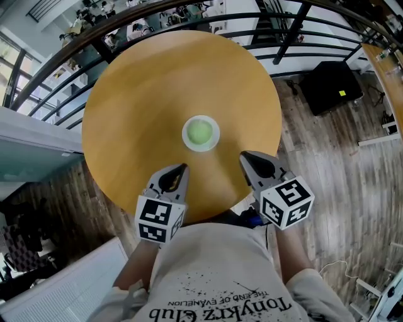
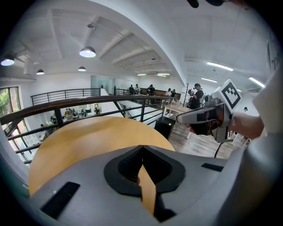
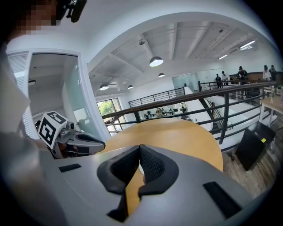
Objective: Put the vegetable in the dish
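A white dish (image 1: pixel 201 134) sits near the middle of the round wooden table (image 1: pixel 145 94), and a pale green vegetable (image 1: pixel 200 131) lies inside it. My left gripper (image 1: pixel 183 167) hovers over the table's near edge, below and left of the dish, shut with nothing between its jaws. My right gripper (image 1: pixel 244 155) is at the near right edge, just right of the dish, also shut and empty. In the left gripper view the tips (image 2: pixel 142 146) meet over bare wood, with the right gripper (image 2: pixel 179 119) in sight. The right gripper view shows its tips (image 3: pixel 139 147) together.
A black metal railing (image 1: pixel 189 12) curves round the table's far side. A black box (image 1: pixel 330 85) stands on the wooden floor at the right. The person's torso in a white printed shirt (image 1: pixel 217 277) fills the near edge.
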